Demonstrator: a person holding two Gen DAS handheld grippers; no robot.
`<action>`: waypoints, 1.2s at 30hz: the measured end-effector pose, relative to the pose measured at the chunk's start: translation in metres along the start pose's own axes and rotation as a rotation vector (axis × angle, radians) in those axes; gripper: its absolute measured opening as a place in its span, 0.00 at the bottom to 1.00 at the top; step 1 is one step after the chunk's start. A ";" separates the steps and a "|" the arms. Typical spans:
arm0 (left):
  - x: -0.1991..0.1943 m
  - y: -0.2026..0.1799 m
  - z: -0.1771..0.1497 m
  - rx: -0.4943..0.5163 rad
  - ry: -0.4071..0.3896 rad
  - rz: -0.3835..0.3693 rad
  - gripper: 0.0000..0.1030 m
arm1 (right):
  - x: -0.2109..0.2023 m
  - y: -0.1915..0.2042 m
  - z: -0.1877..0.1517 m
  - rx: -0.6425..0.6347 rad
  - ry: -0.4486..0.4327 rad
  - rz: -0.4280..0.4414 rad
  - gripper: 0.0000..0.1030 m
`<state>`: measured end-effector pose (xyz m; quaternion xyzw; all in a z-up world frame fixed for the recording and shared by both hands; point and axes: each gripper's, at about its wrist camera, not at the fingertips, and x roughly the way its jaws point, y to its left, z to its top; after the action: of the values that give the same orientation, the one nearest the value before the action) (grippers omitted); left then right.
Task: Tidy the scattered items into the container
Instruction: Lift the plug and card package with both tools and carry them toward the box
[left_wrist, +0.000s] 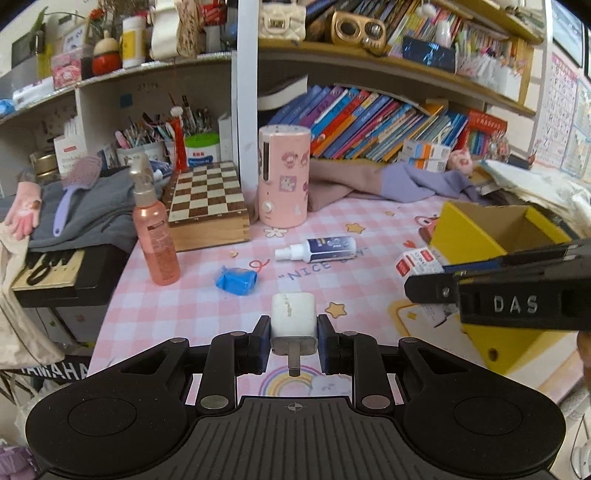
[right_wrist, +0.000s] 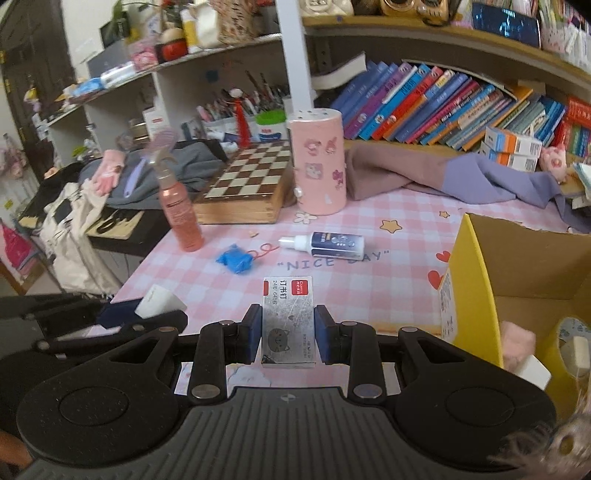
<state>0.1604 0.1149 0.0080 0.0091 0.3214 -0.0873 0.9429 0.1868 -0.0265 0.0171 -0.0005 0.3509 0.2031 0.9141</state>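
Currently left gripper (left_wrist: 293, 341) is clamping the charger (left_wrist: 293, 320), right gripper (right_wrist: 288, 338) clamping the staple box (right_wrist: 288, 321), both above the mat. Advise centring over the yellow box (right_wrist: 476, 280), right, before releasing.

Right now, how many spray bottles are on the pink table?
2. A tall pink spray bottle stands beside the chessboard box; a small white-and-blue one lies on its side mid-table. Others could hide behind clutter.

A table (left_wrist: 192, 295) covered in a pink checked cloth stood against white shelving (left_wrist: 155, 77) divided by a white post (left_wrist: 246, 92). A wooden shelf (left_wrist: 406, 70) held leaning rows of books (left_wrist: 369, 125). Posters (left_wrist: 565, 110) hung on the right wall.
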 end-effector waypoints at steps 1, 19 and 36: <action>-0.007 -0.001 -0.002 0.000 -0.006 -0.005 0.23 | -0.007 0.001 -0.004 -0.003 -0.004 0.002 0.27; -0.097 -0.052 -0.040 0.028 -0.042 -0.128 0.23 | -0.106 -0.005 -0.080 0.053 -0.035 -0.045 0.27; -0.108 -0.143 -0.065 0.194 0.073 -0.347 0.23 | -0.191 -0.058 -0.161 0.239 -0.012 -0.256 0.27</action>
<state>0.0133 -0.0041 0.0277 0.0477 0.3423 -0.2789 0.8960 -0.0230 -0.1731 0.0105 0.0648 0.3641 0.0420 0.9282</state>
